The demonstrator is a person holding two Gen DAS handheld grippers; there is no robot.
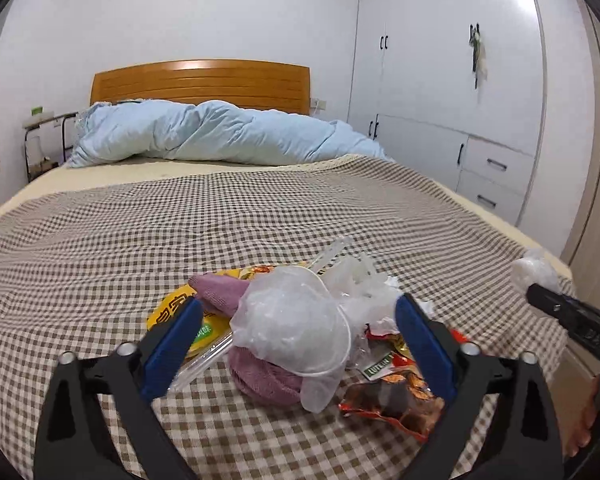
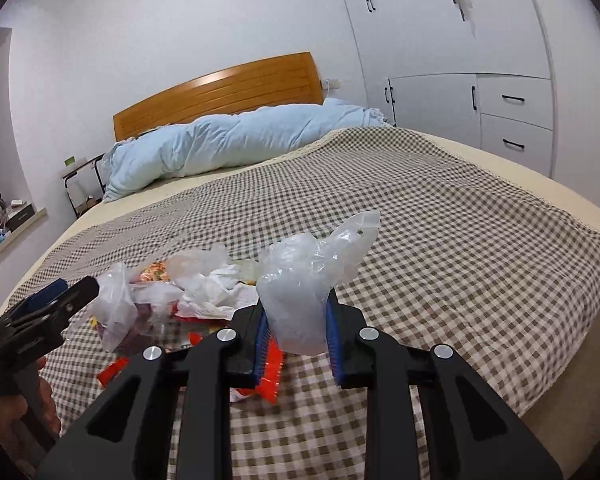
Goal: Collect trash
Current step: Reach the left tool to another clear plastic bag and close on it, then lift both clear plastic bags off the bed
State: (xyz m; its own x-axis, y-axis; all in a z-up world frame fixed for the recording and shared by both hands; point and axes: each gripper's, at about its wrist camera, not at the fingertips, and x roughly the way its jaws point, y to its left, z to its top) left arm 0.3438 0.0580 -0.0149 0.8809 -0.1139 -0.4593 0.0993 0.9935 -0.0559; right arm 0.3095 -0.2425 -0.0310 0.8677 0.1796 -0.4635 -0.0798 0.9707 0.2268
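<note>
Crinkled translucent plastic bag [image 2: 300,304], glossy foil wrapper [image 1: 396,400], soft purple cloth [image 1: 264,380], woven checked bedcover [image 1: 260,208].

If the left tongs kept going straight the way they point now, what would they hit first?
Most likely the clear plastic bag on top of the trash pile, sitting between the open left tongs, with the purple cloth under it. Depth is hard to judge.

Two wrist views, low over the bed's foot

Each looks along its tool, tilted down, toward the headboard [image 1: 200,86]; both share the near trash pile [image 1: 296,320], bed [image 2: 440,208] and wardrobe [image 2: 500,60].
</note>
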